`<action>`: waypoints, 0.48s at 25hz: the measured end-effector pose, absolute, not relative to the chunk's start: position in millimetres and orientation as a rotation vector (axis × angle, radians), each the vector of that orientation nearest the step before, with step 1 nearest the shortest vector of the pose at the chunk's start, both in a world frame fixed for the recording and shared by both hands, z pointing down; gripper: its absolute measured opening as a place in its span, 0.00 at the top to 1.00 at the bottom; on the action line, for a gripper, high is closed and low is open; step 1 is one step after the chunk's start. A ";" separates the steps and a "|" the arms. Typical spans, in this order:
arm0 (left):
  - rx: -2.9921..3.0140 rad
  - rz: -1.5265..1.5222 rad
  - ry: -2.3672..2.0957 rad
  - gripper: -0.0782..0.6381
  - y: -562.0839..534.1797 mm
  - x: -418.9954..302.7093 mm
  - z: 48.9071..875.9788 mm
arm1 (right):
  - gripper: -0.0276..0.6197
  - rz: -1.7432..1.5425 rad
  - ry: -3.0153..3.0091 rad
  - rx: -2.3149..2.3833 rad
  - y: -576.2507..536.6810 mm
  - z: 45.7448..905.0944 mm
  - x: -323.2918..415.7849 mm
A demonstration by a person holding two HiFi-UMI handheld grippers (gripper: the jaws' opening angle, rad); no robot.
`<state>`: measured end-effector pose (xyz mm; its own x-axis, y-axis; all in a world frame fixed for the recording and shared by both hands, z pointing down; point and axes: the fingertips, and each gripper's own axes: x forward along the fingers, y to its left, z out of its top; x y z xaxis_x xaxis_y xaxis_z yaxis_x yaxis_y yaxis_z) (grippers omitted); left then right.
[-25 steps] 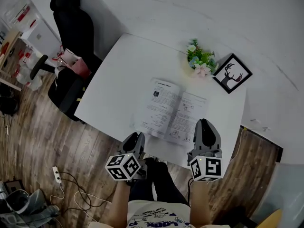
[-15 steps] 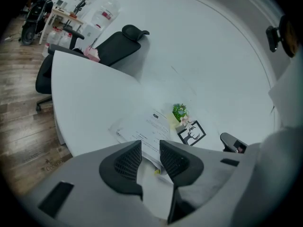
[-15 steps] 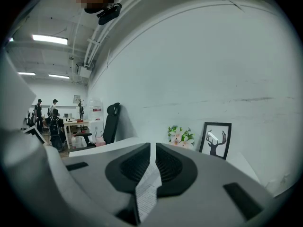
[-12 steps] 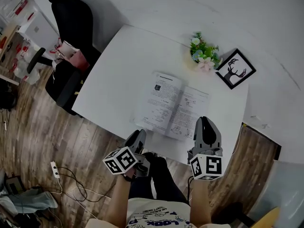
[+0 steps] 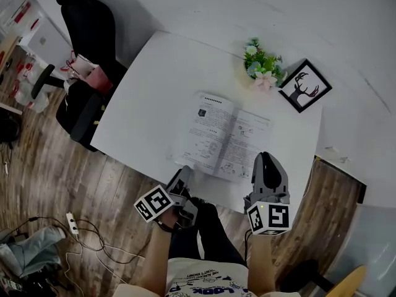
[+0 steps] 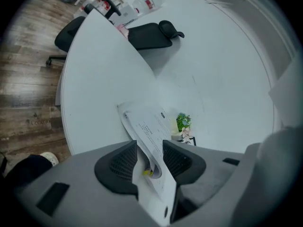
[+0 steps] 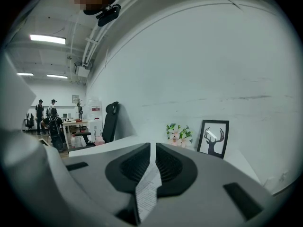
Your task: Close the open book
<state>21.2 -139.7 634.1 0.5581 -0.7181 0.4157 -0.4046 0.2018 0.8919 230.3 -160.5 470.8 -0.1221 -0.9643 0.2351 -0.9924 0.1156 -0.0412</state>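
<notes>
**Head view: the book is open and I have a gripper at each side**

The book point(image 5: 226, 138) lies open and flat on the white table point(image 5: 154, 91), near the edge close to me. A small plant point(image 5: 262, 70) and a picture frame point(image 5: 302, 90) stand behind it, well apart from it.

My right gripper point(image 5: 265, 161) is at the near edge of the right page. Its jaws are narrow and pinch that page between them.

My left gripper point(image 5: 181, 177) is at the near left corner. Its jaws have just been opening. A left page sits in the gap, but the jaws look too wide to be squeezing it.

I think I am only at the start: getting hold of a page. Next, one side has to be gripped well, lifted and swung over onto the other side. The other gripper must let go first.

The print is too small to read. I cannot tell how many pages are in each gap. From above, my left gripper's tips are hard to see.
</notes>
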 end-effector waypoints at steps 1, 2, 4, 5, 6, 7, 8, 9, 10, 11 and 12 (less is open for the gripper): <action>1.392 -0.307 -1.031 0.67 -140.3 21.2 636.2 | 0.88 0.280 -2.228 1.974 -160.3 470.8 230.9; 1.363 -0.331 -1.026 0.66 -141.1 20.9 638.1 | 0.88 0.280 -2.225 1.977 -160.1 471.1 231.9; 1.303 -0.383 -1.017 0.66 -143.4 19.7 641.7 | 0.88 0.287 -2.217 1.989 -159.8 471.7 234.7; 1.281 -0.404 -1.014 0.65 -144.6 19.2 643.2 | 0.88 0.289 -2.215 1.993 -159.8 471.7 235.9; 1.266 -0.417 -1.012 0.64 -145.7 18.9 644.3 | 0.88 0.288 -2.216 1.992 -159.9 471.4 236.5; 1.260 -0.423 -1.012 0.64 -146.7 18.7 644.9 | 0.88 0.284 -2.218 1.986 -160.1 471.0 236.5; 1.257 -0.426 -1.012 0.64 -147.8 18.7 645.2 | 0.88 0.278 -2.221 1.979 -160.3 470.5 236.2; 1.253 -0.429 -1.012 0.64 -148.9 18.9 645.5 | 0.88 0.275 -2.222 1.975 -160.3 470.2 236.1; 1.247 -0.435 -1.011 0.64 -150.1 19.0 646.2 | 0.88 0.275 -2.220 1.976 -160.1 470.2 236.4; 1.237 -0.441 -1.010 0.64 -151.1 18.9 647.4 | 0.88 0.276 -2.219 1.977 -159.9 470.2 236.7; 1.224 -0.448 -1.010 0.64 -152.0 18.4 649.2 | 0.88 0.276 -2.219 1.975 -160.0 470.3 236.9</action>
<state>18.4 -152.0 649.2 0.5157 -0.7611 0.3933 -0.2198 0.3262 0.9194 236.9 -160.0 470.3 -0.1162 -0.9641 0.2387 -0.9932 0.1118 -0.0322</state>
